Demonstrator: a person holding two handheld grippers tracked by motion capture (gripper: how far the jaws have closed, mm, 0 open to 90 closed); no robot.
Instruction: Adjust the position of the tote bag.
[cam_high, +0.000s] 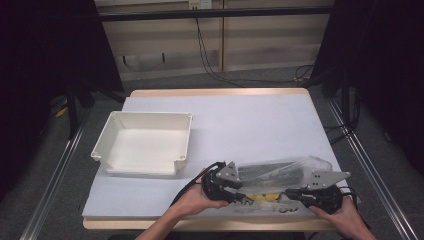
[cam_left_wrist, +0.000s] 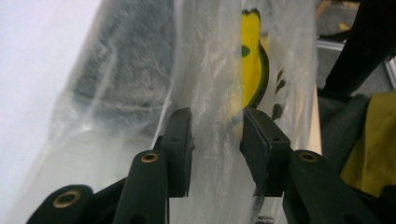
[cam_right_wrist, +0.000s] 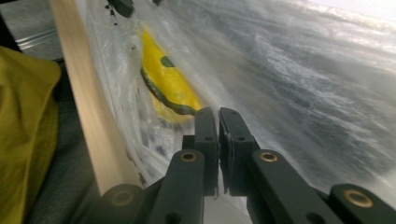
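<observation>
**Bag pinned at near edge, both hands on it**

Clear plastic bag (cam_high: 280, 172) lies at abt 5 o'clock on the table (cam_high: 260, 120), dark grey item inside, yellow label (cam_high: 264, 197) at the near rim. Right gripper (cam_high: 300, 192): jaws pressed together, pinching the film at the bag's near edge, prob. to anchor it. Left gripper (cam_high: 239, 194): jaws spread, film running btwn them, pads not clamping. White bin (cam_high: 142, 142) sits well apart at 9 o'clock, likely the destination.

An empty white tray (cam_high: 145, 142) sits on the table (cam_high: 250, 120).
</observation>
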